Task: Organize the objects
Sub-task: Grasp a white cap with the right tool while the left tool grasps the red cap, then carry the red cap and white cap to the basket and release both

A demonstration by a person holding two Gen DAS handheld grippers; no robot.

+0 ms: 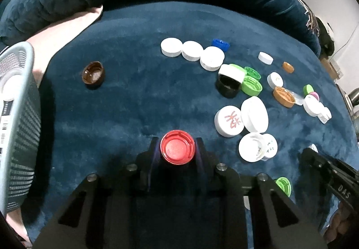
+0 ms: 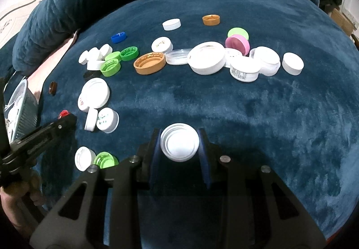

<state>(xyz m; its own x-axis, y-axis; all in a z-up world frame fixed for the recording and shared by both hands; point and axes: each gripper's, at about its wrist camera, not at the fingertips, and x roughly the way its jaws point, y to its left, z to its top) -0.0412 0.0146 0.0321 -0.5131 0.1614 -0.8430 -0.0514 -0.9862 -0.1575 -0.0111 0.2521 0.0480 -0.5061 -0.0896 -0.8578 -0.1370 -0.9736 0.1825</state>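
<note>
holding two caps at once: our left gripper [image 1: 177, 148] pinches the red cap [image 1: 177, 146], our right gripper [image 2: 179, 144] pinches the white cap [image 2: 180, 145]. we'd keep both level while swinging to the basket [image 1: 19, 100].

A dark blue plush blanket [image 2: 246, 114] is carrying a scatter of bottle caps: white caps [image 1: 193, 51] are lying in a touching row, green caps [image 1: 251, 85] are clustering beside a black cap [image 1: 227, 87], a brown cap [image 1: 93, 75] is sitting well apart, and a grey mesh basket [image 1: 18, 127] is standing at the edge.
</note>
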